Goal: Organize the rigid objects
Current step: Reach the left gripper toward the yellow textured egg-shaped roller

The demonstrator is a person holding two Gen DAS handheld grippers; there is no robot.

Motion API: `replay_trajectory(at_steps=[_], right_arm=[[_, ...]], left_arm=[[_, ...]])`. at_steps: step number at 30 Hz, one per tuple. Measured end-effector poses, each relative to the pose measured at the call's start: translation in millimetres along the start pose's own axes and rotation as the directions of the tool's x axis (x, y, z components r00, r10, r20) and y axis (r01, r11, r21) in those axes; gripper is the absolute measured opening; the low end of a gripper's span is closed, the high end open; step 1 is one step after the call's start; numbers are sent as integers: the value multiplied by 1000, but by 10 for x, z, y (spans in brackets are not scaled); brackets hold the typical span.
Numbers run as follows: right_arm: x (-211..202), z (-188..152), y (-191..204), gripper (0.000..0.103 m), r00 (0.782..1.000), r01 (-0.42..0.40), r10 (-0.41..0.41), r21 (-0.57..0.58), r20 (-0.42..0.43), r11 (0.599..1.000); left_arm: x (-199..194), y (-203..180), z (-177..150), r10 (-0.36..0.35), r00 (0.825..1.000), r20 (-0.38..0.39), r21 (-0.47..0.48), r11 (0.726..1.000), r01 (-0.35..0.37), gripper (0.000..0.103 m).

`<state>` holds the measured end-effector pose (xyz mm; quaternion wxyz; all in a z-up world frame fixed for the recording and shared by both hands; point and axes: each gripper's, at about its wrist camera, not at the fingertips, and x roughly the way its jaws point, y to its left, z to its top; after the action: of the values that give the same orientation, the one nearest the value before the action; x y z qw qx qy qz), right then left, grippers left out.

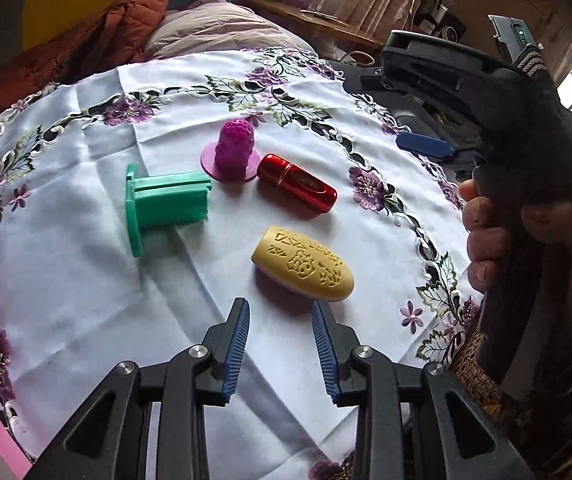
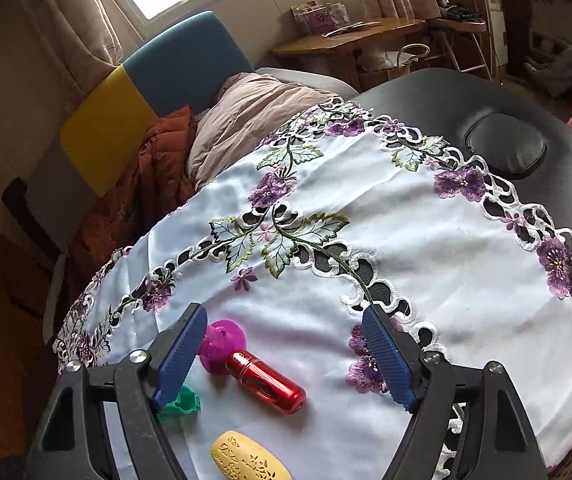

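Four small things lie close together on the white flowered cloth (image 1: 85, 272) covering the surface: a green holder (image 1: 165, 204) tipped on its side, a purple knobbly piece (image 1: 231, 152) upright, a shiny red capsule (image 1: 296, 188) touching its base, a carved yellow oval (image 1: 304, 264) nearest. The left gripper (image 1: 281, 348) hangs just short of the oval, jaws apart and empty. The right gripper (image 2: 286, 360), in a hand (image 1: 486, 236), has its jaws wide apart above the capsule.

Four pieces crowded the middle of the cloth-covered bench (image 1: 65, 280): green spool (image 1: 165, 208), purple knob (image 1: 229, 152), red capsule (image 1: 296, 188) and yellow carved oval (image 1: 304, 264), each near the next. Bare cloth lay open left of the spool and beyond the knob.
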<state>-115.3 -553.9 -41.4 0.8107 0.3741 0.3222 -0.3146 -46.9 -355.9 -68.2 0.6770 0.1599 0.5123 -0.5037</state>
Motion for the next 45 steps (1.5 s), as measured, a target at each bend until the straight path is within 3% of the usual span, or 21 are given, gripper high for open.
replay_trajectory(at_steps=[10, 18, 28, 38, 42, 45], right_arm=[[4, 22, -67, 82, 1000, -18, 18, 33, -11, 999], [19, 36, -96, 82, 999, -31, 32, 49, -19, 998], [83, 14, -87, 82, 996, -58, 62, 61, -59, 996], [168, -17, -86, 82, 988, -98, 106, 75, -114, 992], [230, -44, -79, 82, 980, -116, 128, 87, -149, 989], [218, -44, -116, 83, 982, -110, 124, 106, -143, 988]], left_arm=[[325, -123, 124, -23, 998, -63, -11, 1000, 23, 33], [478, -124, 323, -10, 998, -66, -11, 1000, 9, 34], [564, 43, 453, -62, 995, -79, -157, 986, 49, 41], [522, 243, 461, 37, 998, -56, -223, 974, -48, 41], [426, 168, 431, 96, 995, -17, -132, 986, -98, 41], [374, -20, 420, 135, 990, 28, 55, 989, -136, 41]])
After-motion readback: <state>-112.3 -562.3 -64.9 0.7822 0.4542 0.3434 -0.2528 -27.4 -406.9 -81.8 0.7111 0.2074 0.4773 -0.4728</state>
